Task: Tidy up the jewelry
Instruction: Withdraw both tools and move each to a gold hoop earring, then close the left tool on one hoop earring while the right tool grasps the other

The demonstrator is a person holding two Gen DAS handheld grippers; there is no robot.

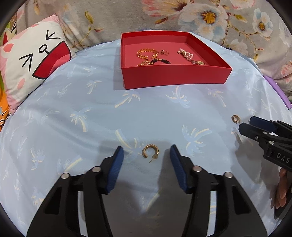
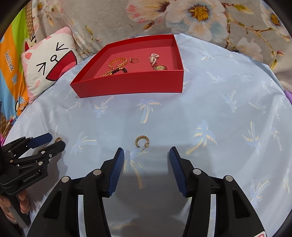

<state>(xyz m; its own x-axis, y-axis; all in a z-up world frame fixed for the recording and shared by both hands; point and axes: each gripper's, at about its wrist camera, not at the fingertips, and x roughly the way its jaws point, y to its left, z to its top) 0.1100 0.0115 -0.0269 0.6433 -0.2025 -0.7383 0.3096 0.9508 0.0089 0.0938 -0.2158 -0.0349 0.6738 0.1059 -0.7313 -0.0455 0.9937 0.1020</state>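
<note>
A red box [image 1: 173, 76] [image 2: 131, 85] stands at the far side of the blue palm-print cloth and holds a gold bracelet [image 1: 147, 53], a ring [image 1: 164, 52], a dark bead bracelet [image 1: 160, 61], pearls [image 1: 186, 53] and a watch [image 2: 160, 67]. One gold hoop earring [image 1: 151, 151] lies on the cloth between the open fingers of my left gripper [image 1: 147, 151]. A second gold hoop earring [image 2: 142, 141] lies just ahead of my open right gripper [image 2: 146, 152]. Each gripper shows in the other's view, the right one [image 1: 245, 124] and the left one [image 2: 56, 141], beside its earring.
A white cat-face pillow [image 1: 31, 62] [image 2: 49, 63] lies to the left of the box. A grey floral blanket [image 1: 209, 16] runs behind it. A purple edge [image 1: 277, 91] shows at the right of the cloth.
</note>
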